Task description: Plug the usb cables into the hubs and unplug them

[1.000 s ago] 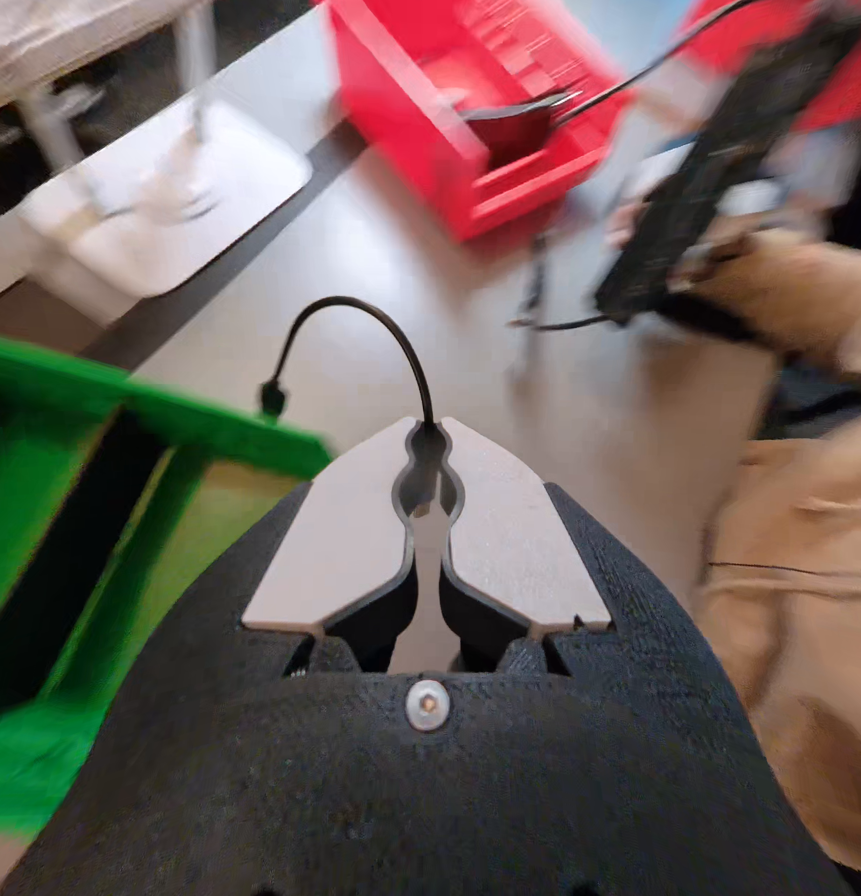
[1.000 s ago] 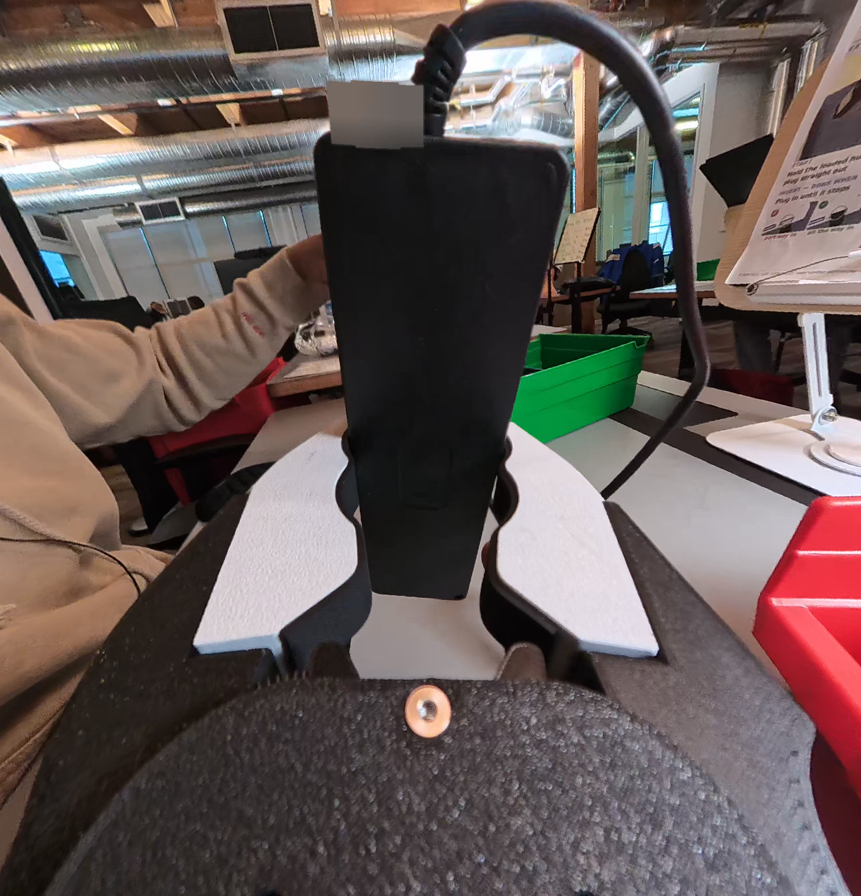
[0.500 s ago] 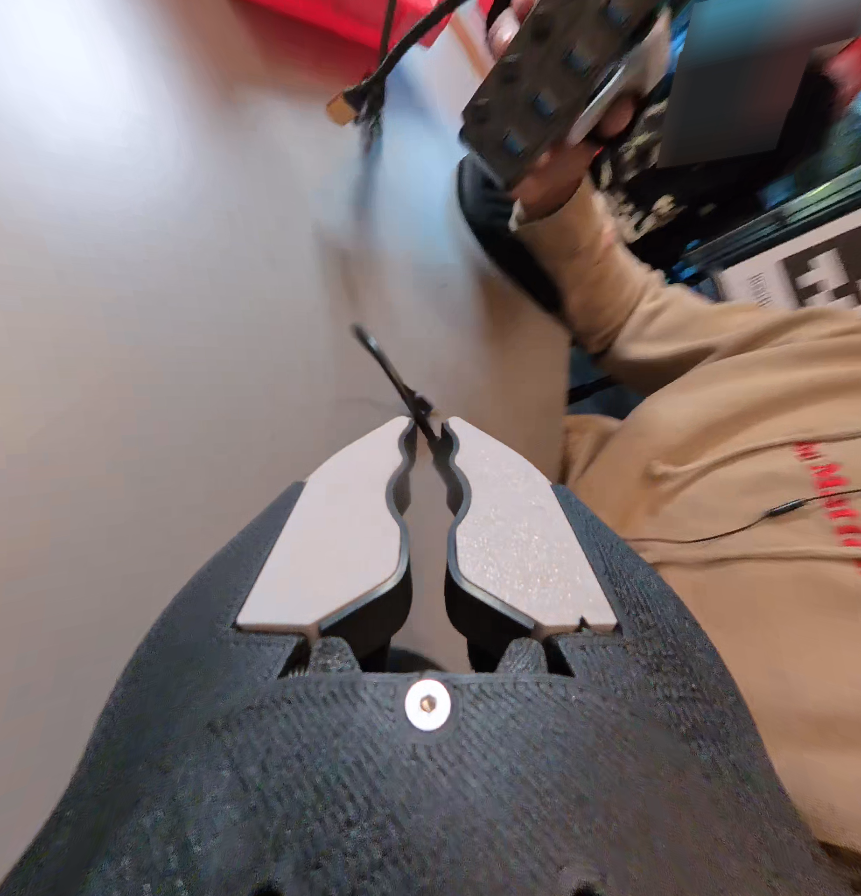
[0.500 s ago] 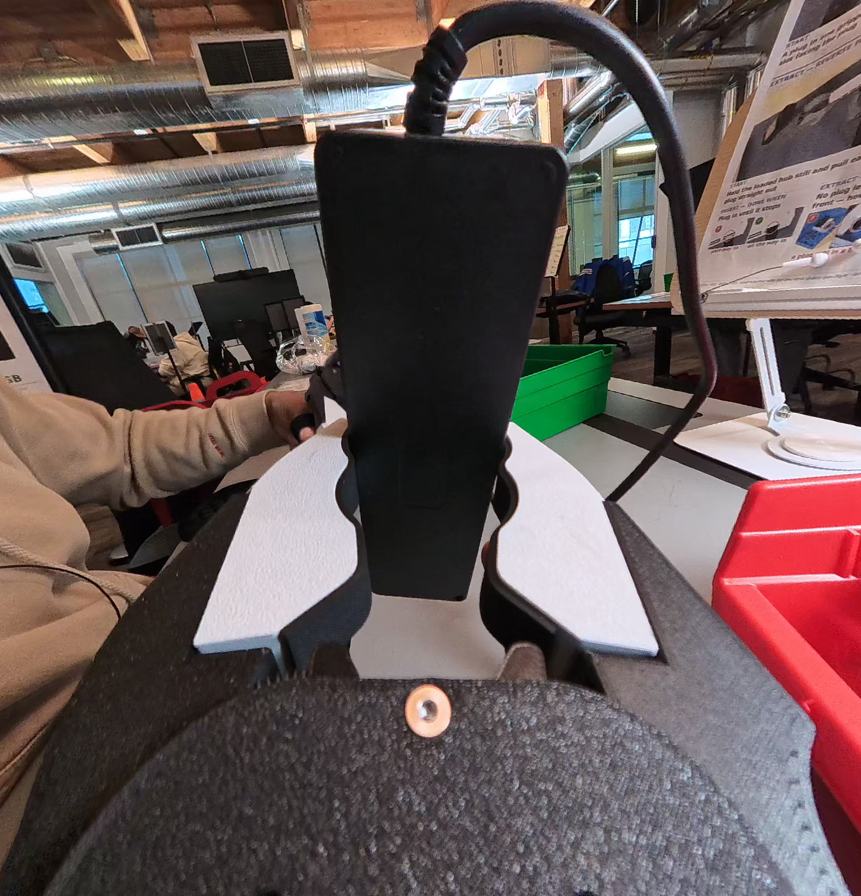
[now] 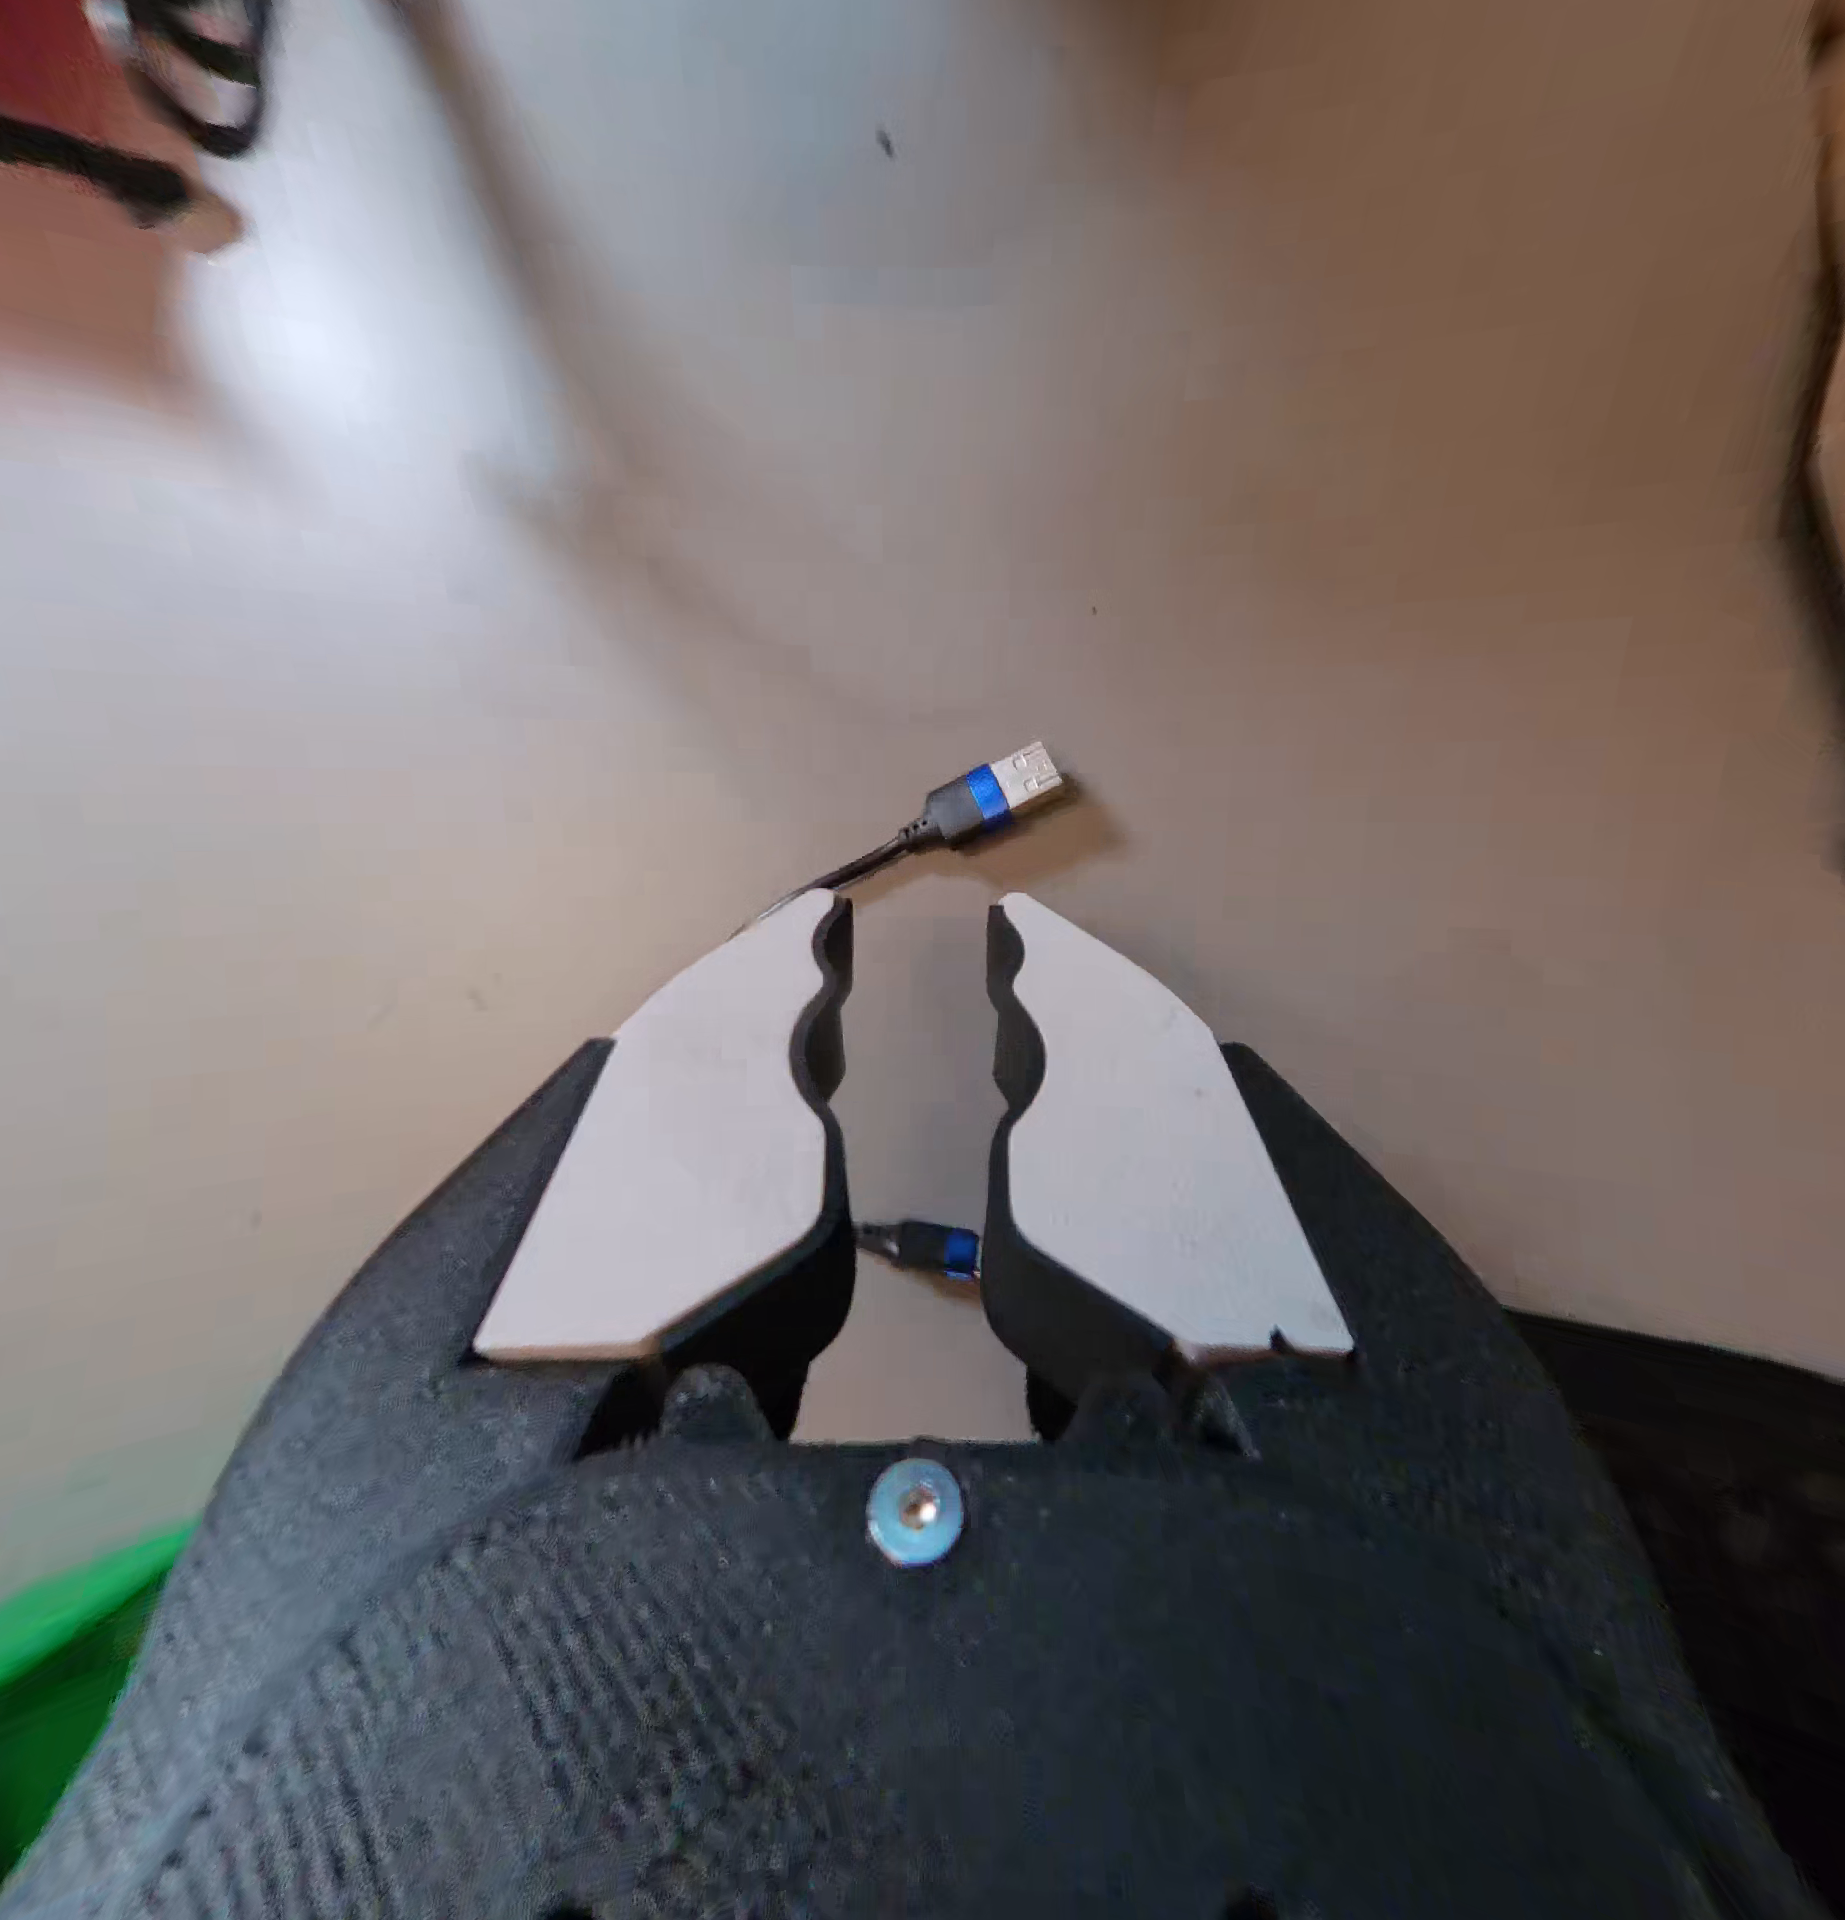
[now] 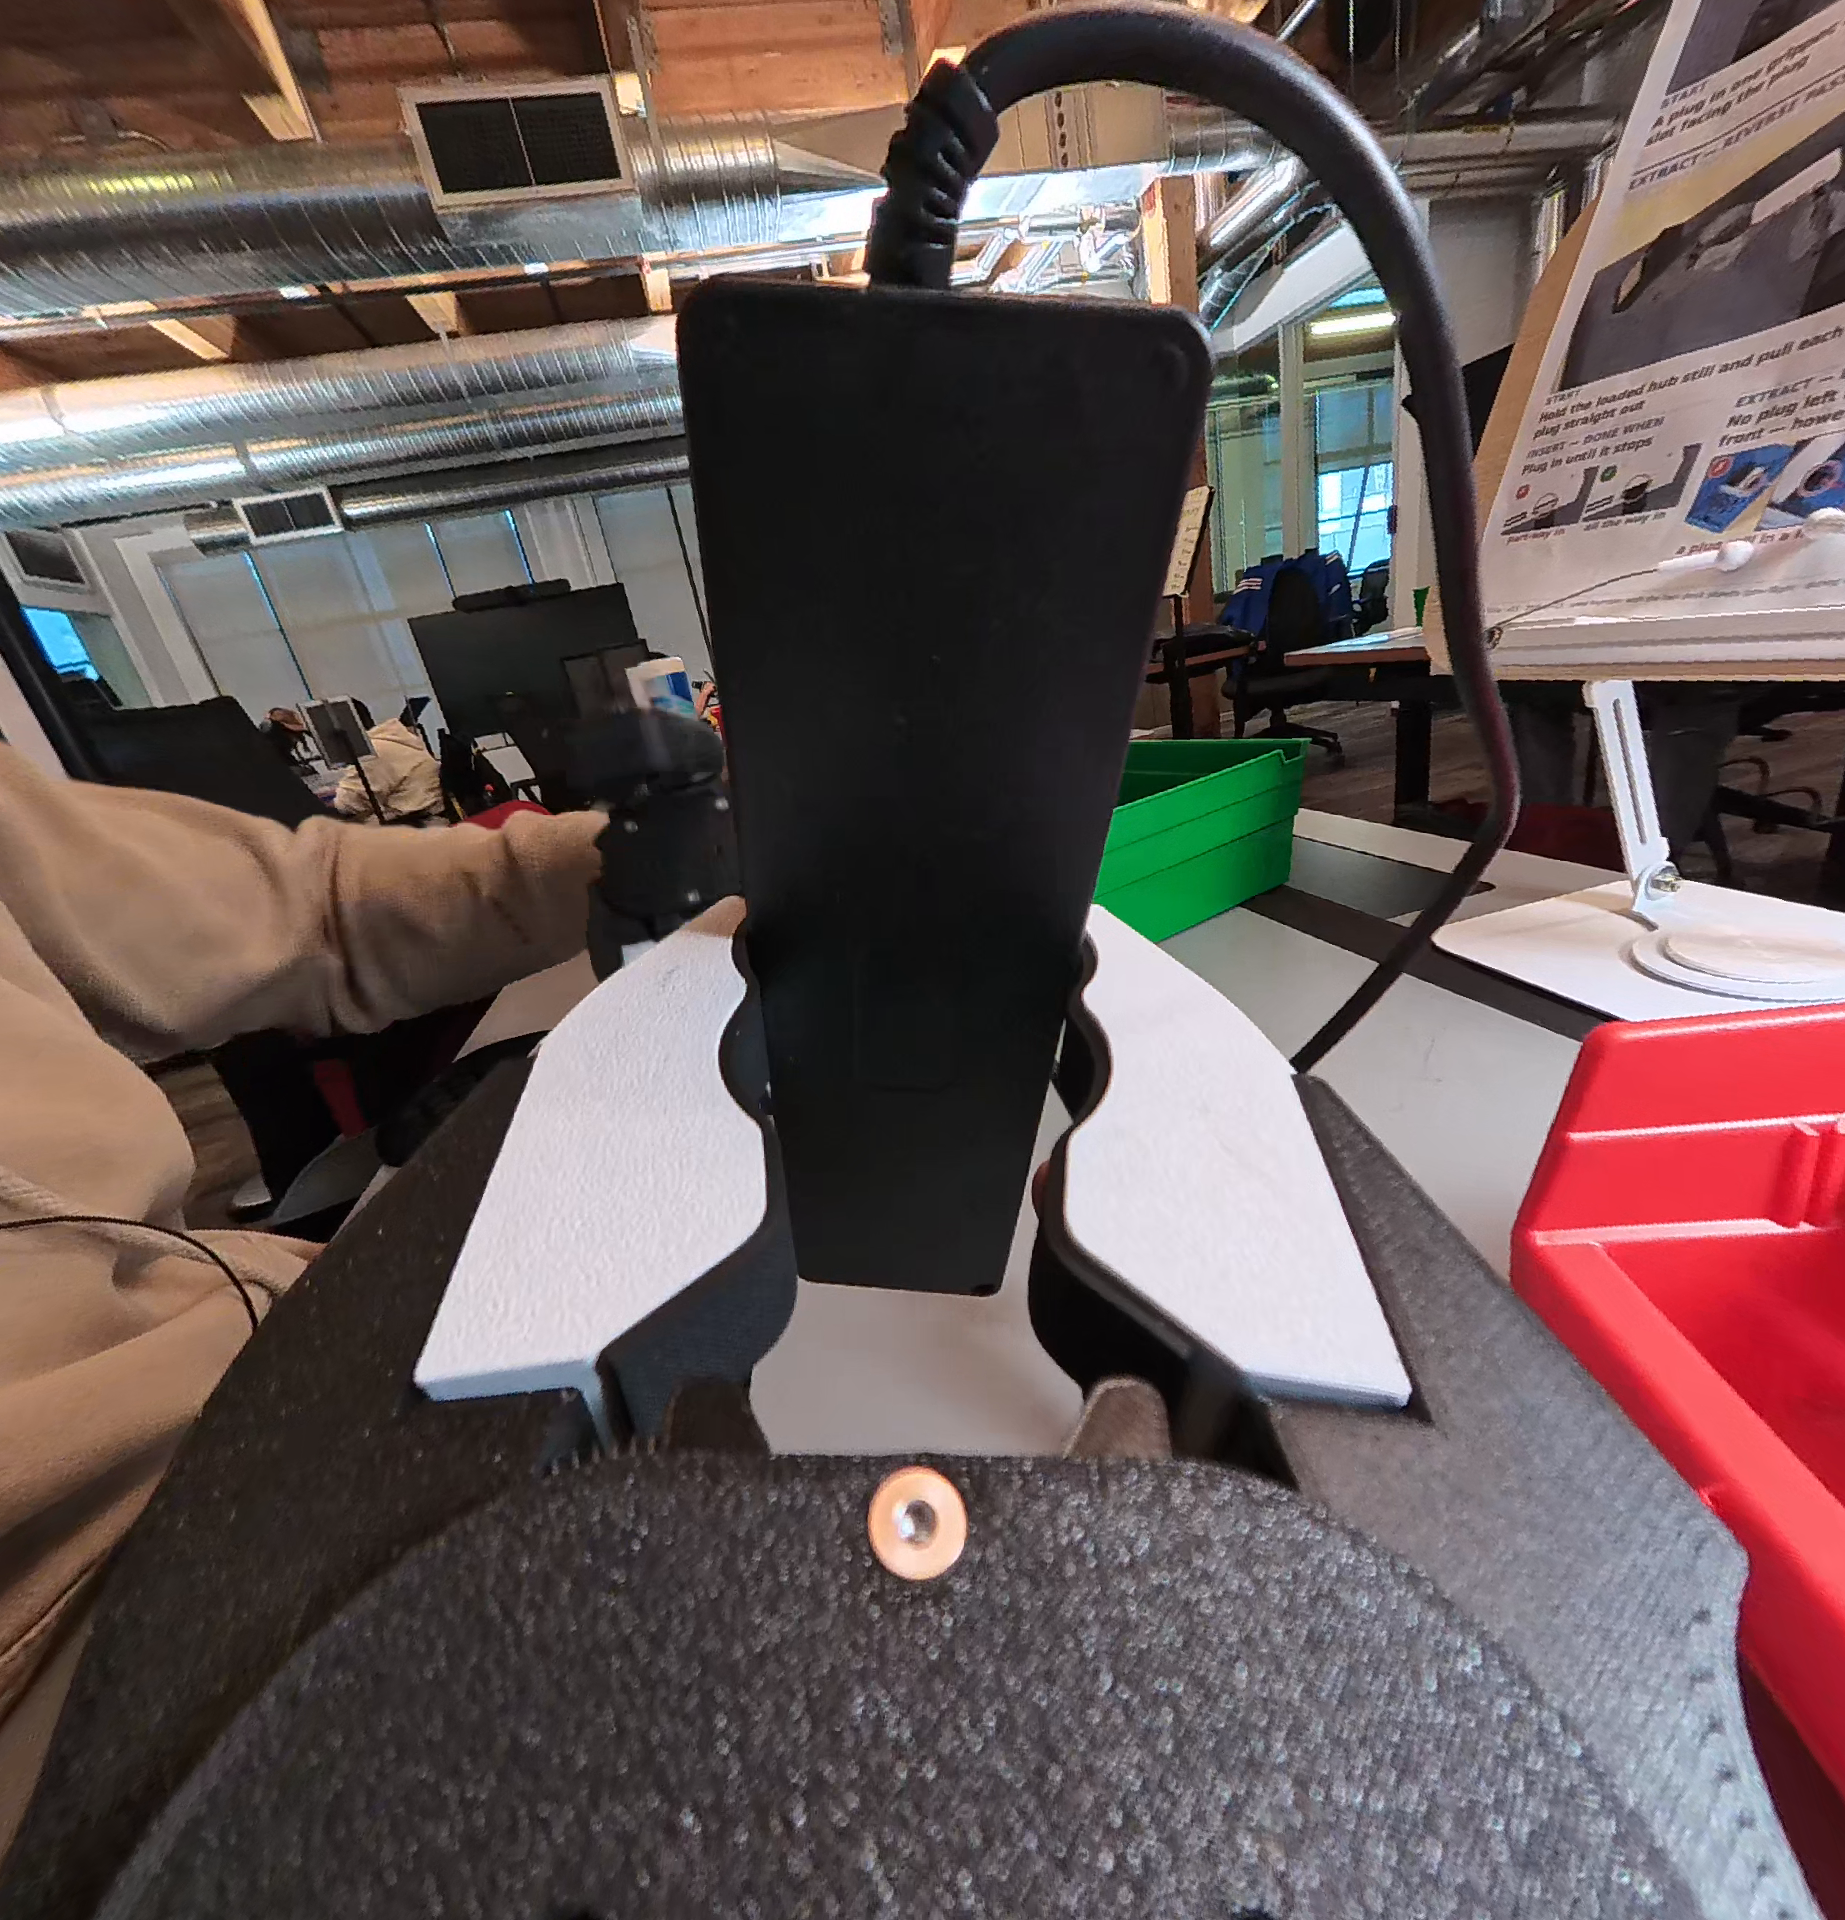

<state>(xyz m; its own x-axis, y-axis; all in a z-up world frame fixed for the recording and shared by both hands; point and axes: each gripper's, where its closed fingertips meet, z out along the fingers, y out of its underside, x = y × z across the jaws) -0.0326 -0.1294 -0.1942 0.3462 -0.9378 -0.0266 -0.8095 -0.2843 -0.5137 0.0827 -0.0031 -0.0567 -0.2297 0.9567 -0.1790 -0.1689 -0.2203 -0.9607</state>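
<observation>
In the left wrist view my left gripper (image 5: 918, 920) is open and empty, pointing down at the table. A short black USB cable lies under it: its plug (image 5: 1001, 798) with a blue band rests on the table just beyond the fingertips, and its other end (image 5: 923, 1245) shows between the fingers. In the right wrist view my right gripper (image 6: 910, 940) is shut on a black USB hub (image 6: 939, 748), held upright, with its thick black cord (image 6: 1417, 436) arching over to the right. The left gripper (image 6: 653, 831) shows far left, held in a hand.
A red bin (image 6: 1718, 1226) stands at the right and a green bin (image 6: 1198, 821) behind the hub. A white stand (image 6: 1666, 935) with an instruction sheet is at the back right. The beige sleeve (image 6: 222, 914) of the person is at the left. Red bin edge (image 5: 35, 83) top left.
My left gripper swung down to the table, opened and let go of the short cable, which now lies on the table. The right gripper keeps the hub upright, nearly still.
</observation>
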